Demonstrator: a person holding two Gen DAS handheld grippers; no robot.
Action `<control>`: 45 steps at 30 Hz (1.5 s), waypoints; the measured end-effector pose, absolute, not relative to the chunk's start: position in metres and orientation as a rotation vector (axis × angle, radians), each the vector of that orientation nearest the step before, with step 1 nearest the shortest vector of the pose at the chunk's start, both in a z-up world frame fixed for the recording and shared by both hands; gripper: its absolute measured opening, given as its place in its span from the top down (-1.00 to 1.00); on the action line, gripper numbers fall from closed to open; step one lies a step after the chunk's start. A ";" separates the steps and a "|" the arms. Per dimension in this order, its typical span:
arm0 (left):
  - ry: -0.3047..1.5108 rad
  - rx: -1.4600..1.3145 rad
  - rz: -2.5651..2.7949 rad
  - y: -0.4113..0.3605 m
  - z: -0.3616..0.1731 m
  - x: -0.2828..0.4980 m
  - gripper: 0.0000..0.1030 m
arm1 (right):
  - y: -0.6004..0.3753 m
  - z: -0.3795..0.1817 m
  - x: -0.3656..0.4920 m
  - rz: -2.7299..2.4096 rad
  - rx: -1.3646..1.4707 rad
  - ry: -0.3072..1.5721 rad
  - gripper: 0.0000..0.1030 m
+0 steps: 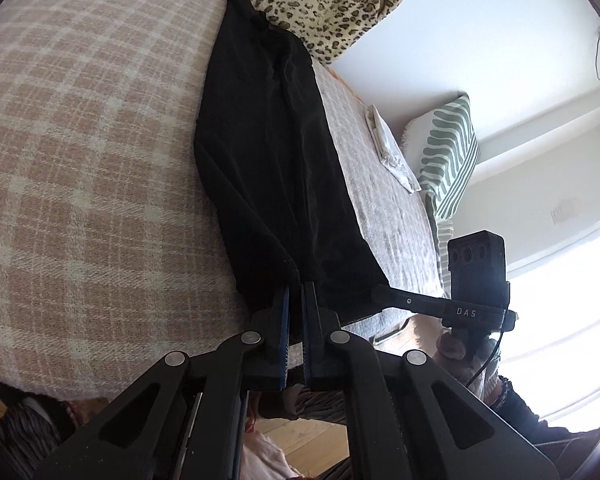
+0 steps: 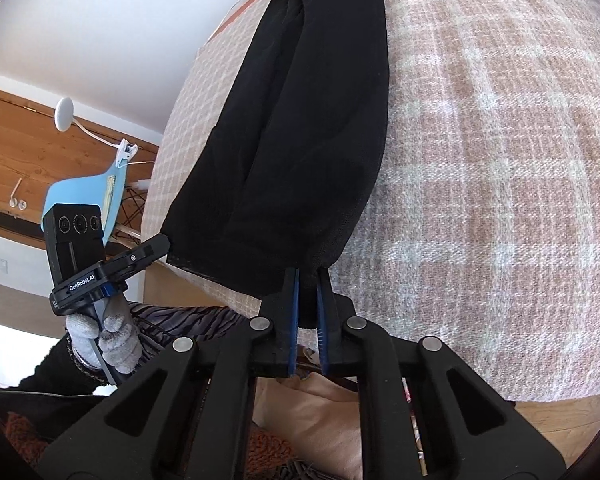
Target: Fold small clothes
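Black fabric everywhere lol. Left gripper [image 1: 295, 292] and right gripper [image 2: 307, 278] are both clamped tight on the near hem of the black garment [image 1: 268, 152], one at each corner, right at the bed's near edge. It stretches lengthwise across the pink plaid blanket [image 1: 80, 152] toward a leopard-print bag [image 1: 320, 4] at the far edge, with a green striped pillow [image 1: 452, 152] off to the side.

Black garment [image 1: 268, 168] in left claw [image 1: 297, 292]

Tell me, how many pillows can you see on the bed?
2: a leopard-print pillow at the far end beyond the black garment, and a green-striped pillow against the wall. Others may be hidden.
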State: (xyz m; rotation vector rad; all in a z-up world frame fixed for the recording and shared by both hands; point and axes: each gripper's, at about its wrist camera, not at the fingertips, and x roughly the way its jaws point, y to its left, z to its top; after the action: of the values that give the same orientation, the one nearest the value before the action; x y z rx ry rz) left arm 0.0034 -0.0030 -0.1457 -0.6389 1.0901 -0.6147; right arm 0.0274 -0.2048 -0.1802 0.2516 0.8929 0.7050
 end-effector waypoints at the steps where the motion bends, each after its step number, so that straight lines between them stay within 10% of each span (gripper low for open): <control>1: 1.087 -0.646 -0.620 -0.003 -0.143 0.007 0.93 | -0.206 -0.176 0.028 0.716 0.272 0.885 0.83; 23: 1.069 -0.487 -0.645 -0.006 -0.126 0.118 0.95 | -0.213 -0.104 0.112 0.679 0.361 0.817 0.86; 26: 1.108 -0.326 -0.708 -0.023 -0.123 0.099 0.88 | -0.210 -0.112 0.110 0.686 0.351 0.838 0.86; 30: 1.193 -0.357 -0.654 -0.021 -0.131 0.072 0.15 | -0.210 -0.120 0.098 0.686 0.345 0.847 0.86; 45: 1.296 -0.699 -0.607 -0.029 -0.174 0.049 0.20 | -0.215 -0.133 0.073 0.669 0.325 0.824 0.86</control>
State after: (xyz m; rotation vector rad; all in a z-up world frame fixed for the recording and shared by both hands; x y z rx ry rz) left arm 0.0491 -0.0285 -0.1743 -0.6988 1.2965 -0.6070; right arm 0.0734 -0.2155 -0.1325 0.3249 0.8242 0.6689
